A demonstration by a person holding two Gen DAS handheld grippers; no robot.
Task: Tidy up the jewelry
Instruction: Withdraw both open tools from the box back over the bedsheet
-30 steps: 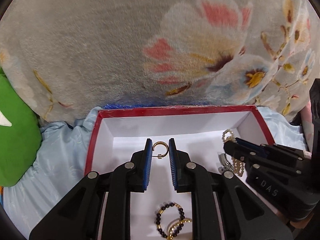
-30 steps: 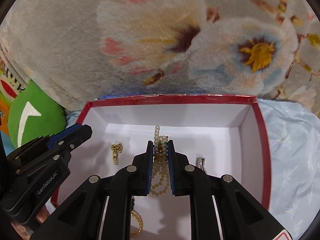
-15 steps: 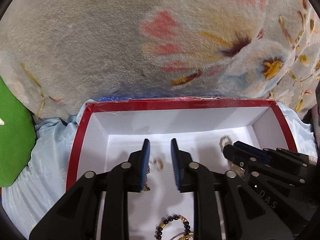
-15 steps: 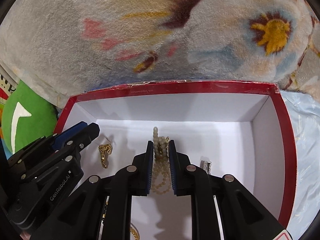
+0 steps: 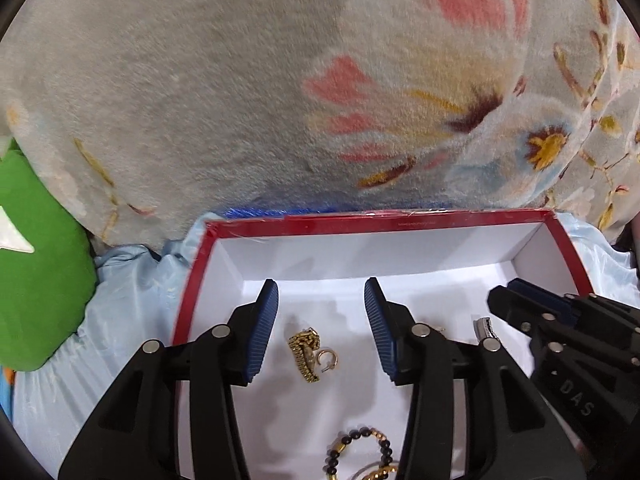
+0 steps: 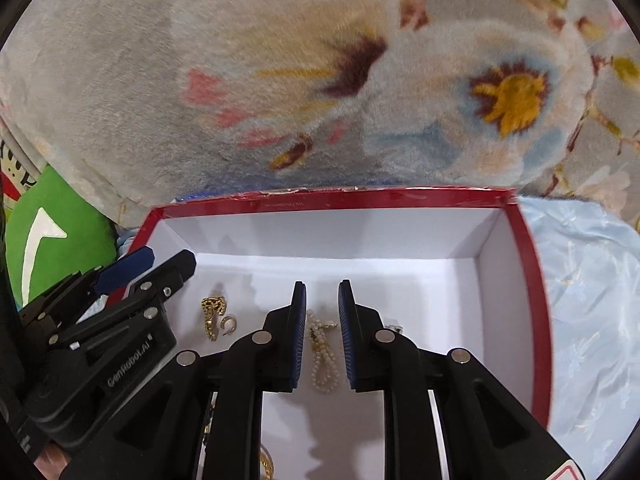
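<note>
Inside the red-rimmed box, my left gripper hangs with its jaws parted wide; they have just been opening, and nothing is between the pads. Below them, on the white floor toward the left, lies the small gold hoop earring, touching a gold chain piece. My right gripper stands narrowly parted over the pearl strand, which lies in the middle of the floor; the pads do not seem to press on it, so I judge it set down (though part of it is hidden behind the fingers). A dark beaded bracelet sits at the near edge, a small silver clasp piece to the right. Five pieces are in the box; none shows outside it on the blue cloth, so the sorting looks well advanced.
</note>
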